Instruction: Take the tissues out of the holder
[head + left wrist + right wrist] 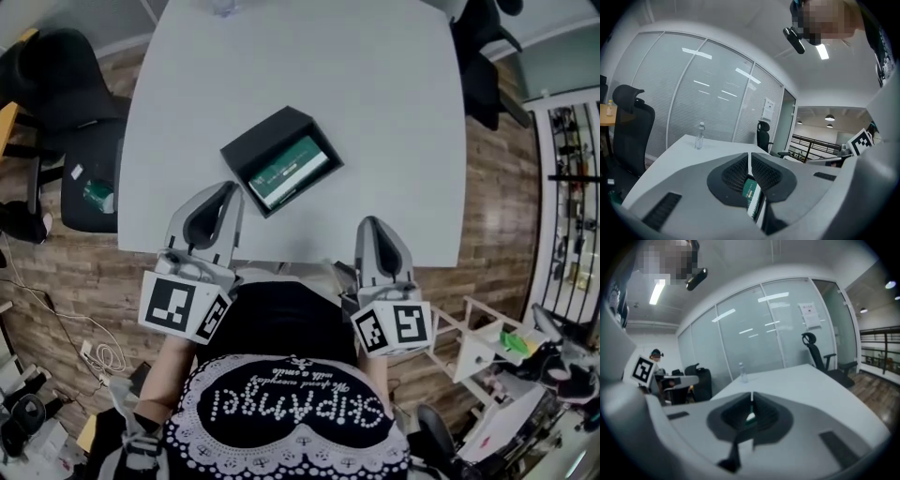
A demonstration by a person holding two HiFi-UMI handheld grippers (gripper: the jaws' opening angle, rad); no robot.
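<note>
A black open-topped holder (265,137) lies on the white table (375,112), with a green tissue pack (289,170) inside it. My left gripper (228,190) hovers just at the holder's near left corner, jaws shut and empty. In the left gripper view the jaws (750,157) meet in a thin slit, and the green pack (751,190) shows below them. My right gripper (370,222) sits over the table's near edge, to the right of the holder and apart from it. Its jaws (751,397) are also shut on nothing, with a sliver of the green pack (750,417) seen beneath them.
A clear water bottle (699,136) stands at the table's far edge. Black office chairs flank the table on the left (84,141) and at the far right (483,56). A white rack (487,347) stands by my right side, and cables lie on the wooden floor (94,356).
</note>
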